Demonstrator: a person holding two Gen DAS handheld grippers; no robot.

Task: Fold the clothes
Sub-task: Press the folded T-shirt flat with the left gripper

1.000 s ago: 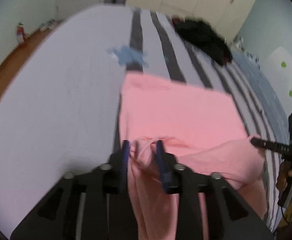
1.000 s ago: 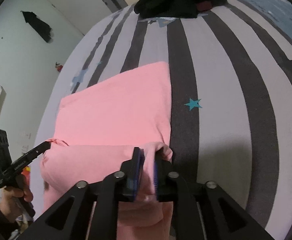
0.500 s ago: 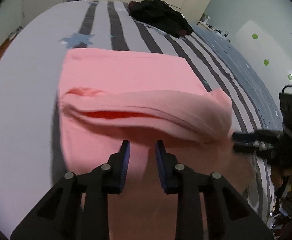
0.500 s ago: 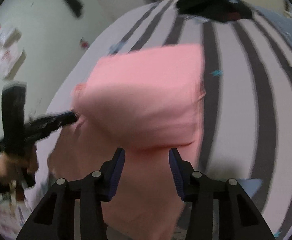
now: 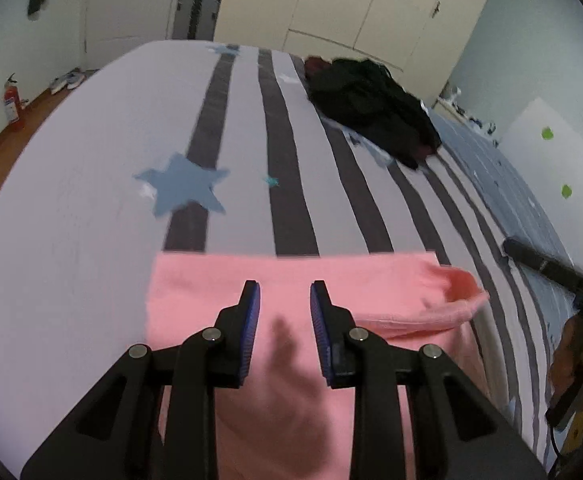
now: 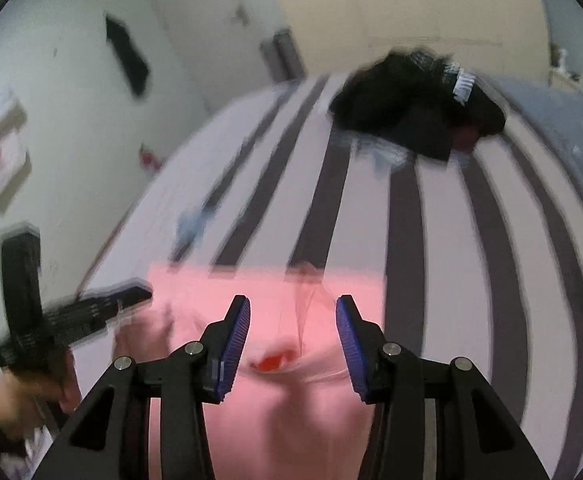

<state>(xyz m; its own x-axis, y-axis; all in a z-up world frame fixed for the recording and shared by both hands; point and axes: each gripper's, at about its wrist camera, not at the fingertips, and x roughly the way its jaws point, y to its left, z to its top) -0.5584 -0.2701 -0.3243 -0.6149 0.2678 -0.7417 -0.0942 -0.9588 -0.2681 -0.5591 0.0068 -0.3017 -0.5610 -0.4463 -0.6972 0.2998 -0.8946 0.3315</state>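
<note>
Left gripper (image 5: pixel 284 292), lower centre of left wrist view: jaws apart, empty, above pink garment (image 5: pixel 219 280). Garment folded flat on striped bed (image 5: pixel 91 128); soft, light, limp. Loose flap (image 5: pixel 457 282) at right: pinch corner there. Right gripper (image 6: pixel 292 308): jaws parted, empty.

No wording, label, brand or number is showing legibly anywhere: the white print on the black clothes pile (image 6: pixel 461 84) ahead of the right gripper is blurring out, and the red fire extinguisher's label (image 5: pixel 10 110), far left of the left gripper, is appearing too small.
</note>
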